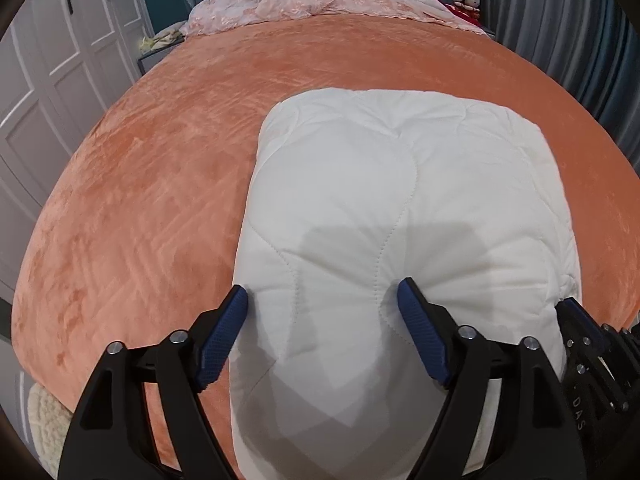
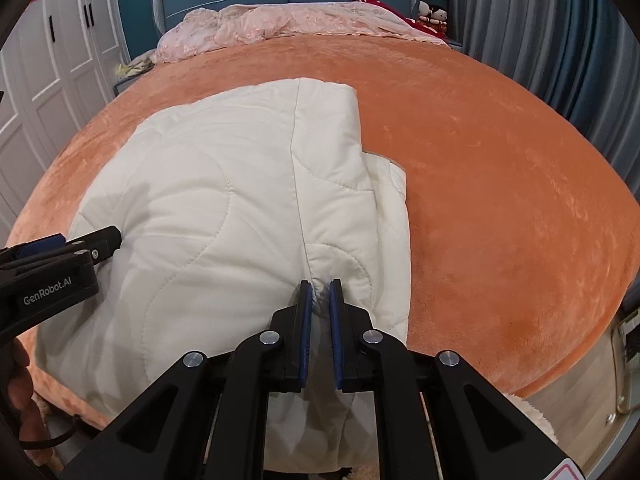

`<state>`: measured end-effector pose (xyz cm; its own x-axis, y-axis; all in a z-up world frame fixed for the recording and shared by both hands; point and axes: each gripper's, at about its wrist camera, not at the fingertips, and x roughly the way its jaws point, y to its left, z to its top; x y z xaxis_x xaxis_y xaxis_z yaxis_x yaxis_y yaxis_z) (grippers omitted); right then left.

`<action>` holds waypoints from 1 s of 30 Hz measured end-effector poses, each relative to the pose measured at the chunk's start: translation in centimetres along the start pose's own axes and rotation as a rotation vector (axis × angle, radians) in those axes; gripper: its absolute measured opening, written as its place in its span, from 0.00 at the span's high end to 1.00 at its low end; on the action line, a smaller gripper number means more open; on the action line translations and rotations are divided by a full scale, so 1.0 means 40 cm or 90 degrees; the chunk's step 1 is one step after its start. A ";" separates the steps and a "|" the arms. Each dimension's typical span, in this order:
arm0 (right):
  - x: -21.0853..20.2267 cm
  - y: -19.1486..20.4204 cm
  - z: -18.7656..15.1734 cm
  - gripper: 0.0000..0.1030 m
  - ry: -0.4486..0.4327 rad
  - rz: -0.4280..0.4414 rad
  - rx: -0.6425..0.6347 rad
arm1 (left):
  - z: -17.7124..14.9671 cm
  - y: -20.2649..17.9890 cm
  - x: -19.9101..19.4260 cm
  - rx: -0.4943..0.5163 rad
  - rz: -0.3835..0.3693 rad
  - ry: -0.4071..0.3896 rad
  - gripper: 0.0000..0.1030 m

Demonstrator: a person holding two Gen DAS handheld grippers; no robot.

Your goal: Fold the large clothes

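We see a folded white quilt [image 1: 400,208] lying on the orange bed [image 1: 140,200], its near end hanging over the bed's edge toward us. Our left claw [image 1: 322,300] reaches forward, level and low, its blue-padded fingers spread wide and pressing against the quilt's near-left part, not clamped. Our right claw [image 2: 320,292] points along the quilt's right side, clenched on a bunched fold of its near edge.

Ahead of my grippers an orange plush bedspread [image 2: 500,184] covered the bed, a crumpled pink floral quilt [image 2: 280,24] lay beyond it, white wardrobe doors [image 1: 52,80] stood left, grey curtains [image 2: 560,32] right.
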<state>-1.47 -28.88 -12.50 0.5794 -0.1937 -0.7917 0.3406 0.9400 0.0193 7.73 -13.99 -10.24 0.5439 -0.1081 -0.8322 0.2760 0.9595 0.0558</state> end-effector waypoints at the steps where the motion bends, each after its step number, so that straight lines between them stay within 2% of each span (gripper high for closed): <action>1: 0.004 0.002 -0.001 0.92 0.000 -0.001 0.000 | -0.002 0.000 0.003 0.001 0.003 -0.001 0.22; 19: 0.025 0.006 0.000 0.91 -0.003 -0.001 0.011 | -0.018 -0.011 0.030 0.017 0.032 -0.028 0.18; 22: 0.023 0.003 0.000 0.91 -0.002 0.004 0.017 | -0.014 -0.008 0.028 0.016 0.025 -0.023 0.18; 24: 0.004 -0.015 0.011 0.90 -0.002 0.025 0.041 | -0.001 0.009 0.017 -0.001 -0.004 -0.003 0.18; 25: -0.011 -0.026 0.019 0.85 -0.003 0.035 0.052 | 0.008 0.026 0.007 -0.015 -0.030 0.008 0.19; 27: -0.046 -0.059 0.037 0.55 -0.012 0.046 0.086 | 0.023 0.061 -0.008 -0.043 -0.070 0.020 0.16; 28: -0.058 -0.078 0.044 0.35 -0.022 0.050 0.106 | 0.030 0.086 -0.014 -0.066 -0.093 0.021 0.08; 30: -0.066 -0.111 0.056 0.33 -0.028 0.066 0.138 | 0.041 0.137 -0.005 -0.117 -0.129 0.032 0.05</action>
<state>-2.87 -33.15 -9.13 0.6500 -0.1152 -0.7511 0.4255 0.8742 0.2341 10.41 -9.13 -8.86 0.4509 -0.2941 -0.8428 0.2245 0.9512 -0.2118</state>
